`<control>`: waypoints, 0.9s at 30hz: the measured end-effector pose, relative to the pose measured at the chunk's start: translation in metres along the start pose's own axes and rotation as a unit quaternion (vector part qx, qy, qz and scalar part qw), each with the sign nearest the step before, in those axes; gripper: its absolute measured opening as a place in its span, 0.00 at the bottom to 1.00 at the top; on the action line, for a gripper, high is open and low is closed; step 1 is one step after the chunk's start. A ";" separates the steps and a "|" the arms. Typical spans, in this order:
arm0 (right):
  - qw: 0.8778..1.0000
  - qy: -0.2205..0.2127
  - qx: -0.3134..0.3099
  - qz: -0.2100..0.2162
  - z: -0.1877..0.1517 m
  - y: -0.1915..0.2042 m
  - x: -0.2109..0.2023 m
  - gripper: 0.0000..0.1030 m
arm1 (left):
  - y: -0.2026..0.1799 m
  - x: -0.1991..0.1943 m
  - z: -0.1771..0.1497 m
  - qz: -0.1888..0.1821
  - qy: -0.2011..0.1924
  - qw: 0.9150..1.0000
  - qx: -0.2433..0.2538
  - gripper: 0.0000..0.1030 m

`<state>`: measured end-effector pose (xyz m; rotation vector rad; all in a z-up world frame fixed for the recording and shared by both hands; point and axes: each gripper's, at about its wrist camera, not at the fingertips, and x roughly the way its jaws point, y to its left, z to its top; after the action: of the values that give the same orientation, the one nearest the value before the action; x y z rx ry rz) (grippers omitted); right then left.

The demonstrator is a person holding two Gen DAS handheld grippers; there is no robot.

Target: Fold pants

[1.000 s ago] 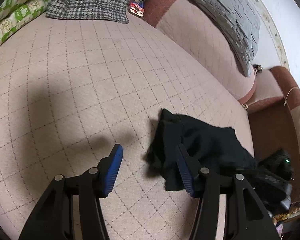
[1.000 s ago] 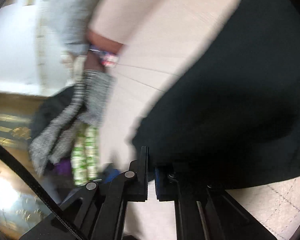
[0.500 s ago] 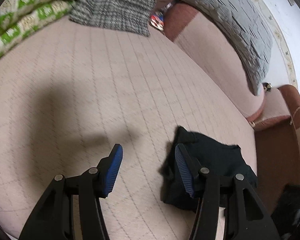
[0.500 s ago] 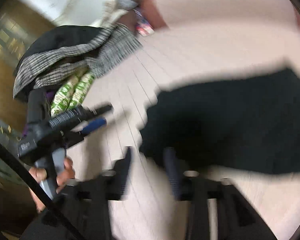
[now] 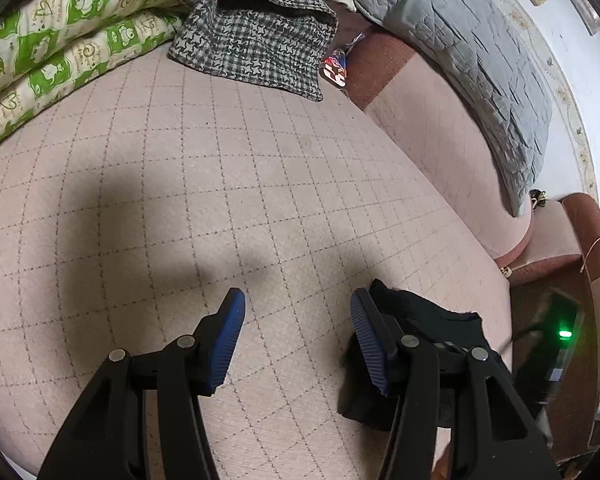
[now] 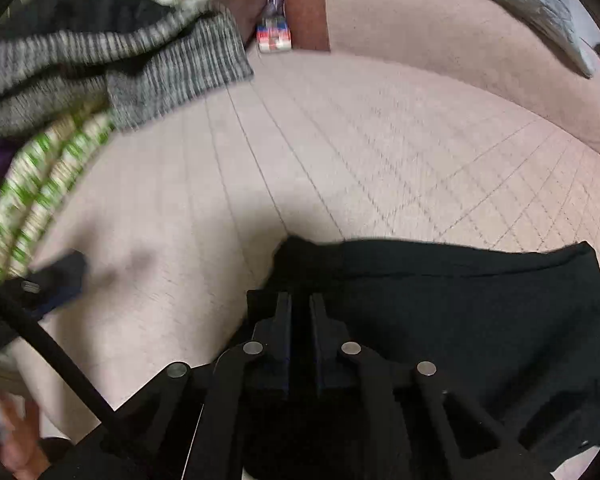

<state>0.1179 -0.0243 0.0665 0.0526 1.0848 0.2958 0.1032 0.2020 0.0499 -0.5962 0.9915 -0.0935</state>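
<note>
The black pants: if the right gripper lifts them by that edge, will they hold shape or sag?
The pants would likely sag: the cloth lies rumpled and creased. Probably light, since the right gripper pinches only a thin edge. They may drag on the quilted cushion.

Even indoor light, soft shadows, fisheye bending, right view motion-blurred

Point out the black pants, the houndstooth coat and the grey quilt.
black pants [image 6: 480, 320], right wrist view, middle of the fabric
houndstooth coat [image 5: 256, 44], left wrist view, its lower flap
grey quilt [image 5: 480, 64], left wrist view, its middle
</note>
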 end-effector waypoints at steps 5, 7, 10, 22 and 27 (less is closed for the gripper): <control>0.999 -0.028 0.026 0.004 0.025 0.005 -0.008 0.09 | 0.002 0.003 0.002 -0.001 0.005 1.000 -0.005 0.53; 0.999 -0.013 0.046 0.002 0.034 0.003 0.008 0.09 | 0.004 0.005 0.001 -0.001 0.007 1.000 -0.007 0.53; 0.997 0.040 0.061 0.003 0.037 0.001 0.041 0.14 | 0.008 0.005 0.002 0.004 0.008 1.000 -0.012 0.53; 0.984 0.063 -0.097 -0.136 0.008 0.061 0.060 0.62 | 0.003 0.007 0.000 0.016 0.007 1.000 -0.002 0.54; 0.989 0.066 -0.060 -0.121 0.014 0.036 0.049 0.17 | 0.009 0.010 0.000 0.023 0.007 1.000 -0.011 0.54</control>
<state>0.1433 0.0246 0.0377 -0.2088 1.1886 0.1463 0.1071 0.2062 0.0384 -0.5935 1.0211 -0.0464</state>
